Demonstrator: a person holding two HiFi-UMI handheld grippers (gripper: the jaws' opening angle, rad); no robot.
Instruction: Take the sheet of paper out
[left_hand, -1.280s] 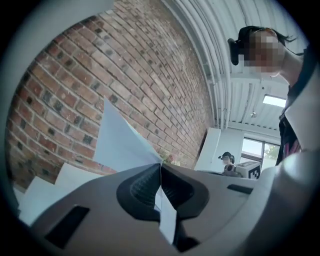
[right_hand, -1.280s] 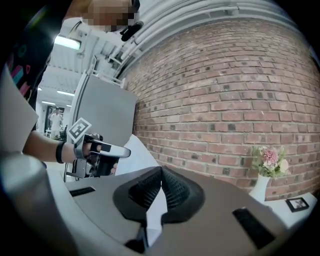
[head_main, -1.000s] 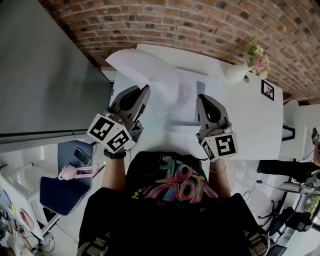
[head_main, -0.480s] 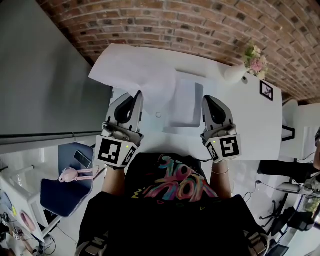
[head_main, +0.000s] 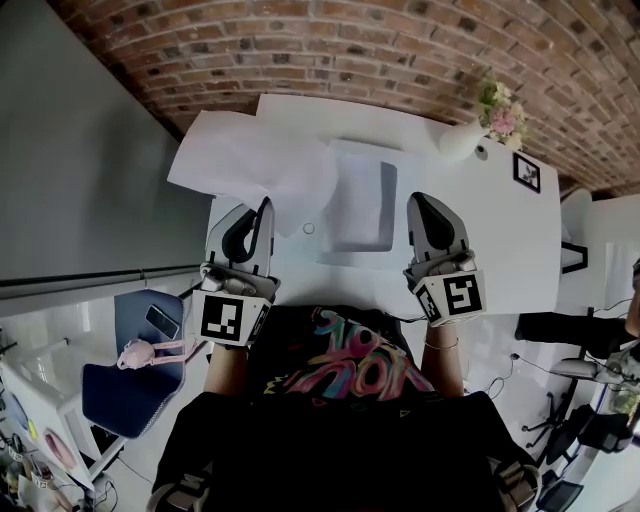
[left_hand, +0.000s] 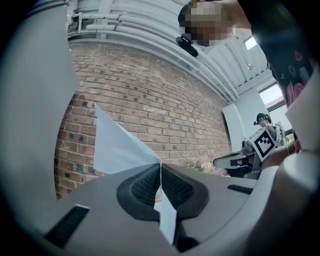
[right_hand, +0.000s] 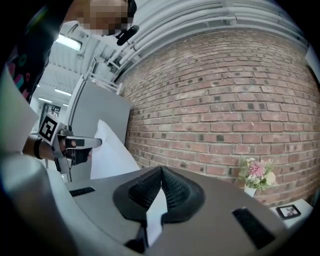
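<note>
Paper sheet (head_main: 245, 160): upper left of frame, beside clear sleeve (head_main: 362, 200), looks nearly out; overhangs bench (head_main: 500, 230) edge.
L claw (head_main: 264, 212): clamped on sheet's corner.
R claw (head_main: 422, 203): pads together, thin white strip btwn, can't ID.
Risk: 1-corner pinch; quick tug could tear or slip sheet.
Nearby: flower vase (head_main: 470, 140), upper right; nothing blocks.

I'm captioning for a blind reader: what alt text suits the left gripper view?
The left gripper, its grey jaws shut, clamps a thin white sheet of paper that fans up and left, before a red brick wall.
</note>
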